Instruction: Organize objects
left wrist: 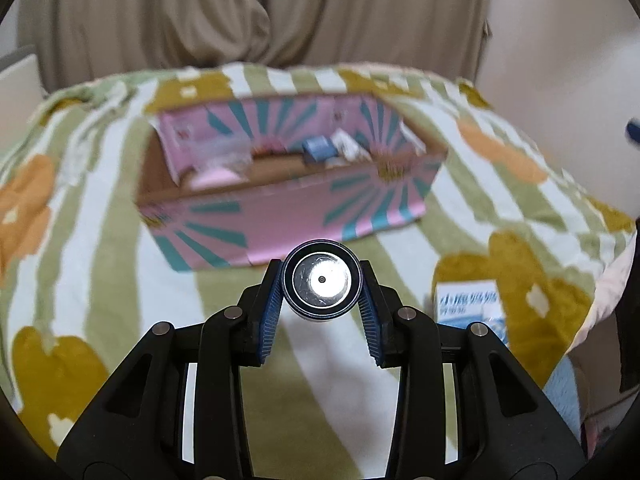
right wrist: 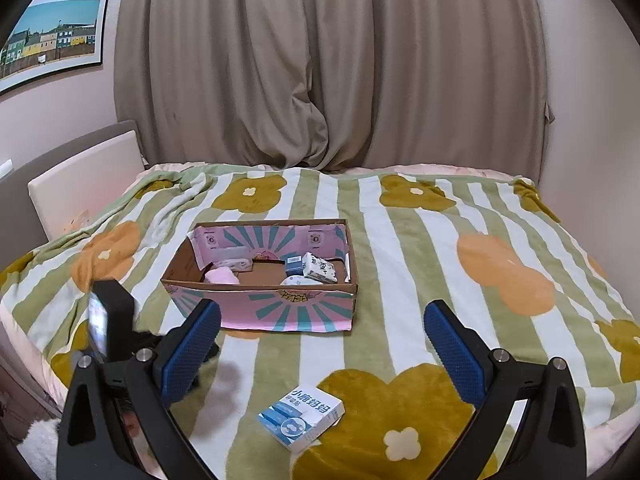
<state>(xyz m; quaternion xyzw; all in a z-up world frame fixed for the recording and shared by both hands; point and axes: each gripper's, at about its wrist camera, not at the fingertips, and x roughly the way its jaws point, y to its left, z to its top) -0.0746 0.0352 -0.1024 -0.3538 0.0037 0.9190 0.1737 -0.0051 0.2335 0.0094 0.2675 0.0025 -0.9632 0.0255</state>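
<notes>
My left gripper (left wrist: 321,277) is shut on a small round container (left wrist: 322,280). It has a dark blue rim, and its shiny metal end faces the camera. It hangs above the blanket, in front of an open pink cardboard box (left wrist: 280,212) with teal rays. In the right wrist view the same box (right wrist: 264,308) holds a pink item (right wrist: 222,276), a small blue carton (right wrist: 294,266) and a patterned tissue pack (right wrist: 320,268). My right gripper (right wrist: 322,316) stands open over the blanket with nothing between its fingers. A white-and-blue carton (right wrist: 302,420) lies just below it, also visible beside my left gripper (left wrist: 468,308).
A green-and-white striped blanket (right wrist: 400,240) with big flowers covers the bed. Beige curtains (right wrist: 320,80) hang behind it. A cushioned headboard (right wrist: 80,184) stands at the left, under a framed picture (right wrist: 52,36). A black blurred device (right wrist: 112,320) shows at the left edge of the bed.
</notes>
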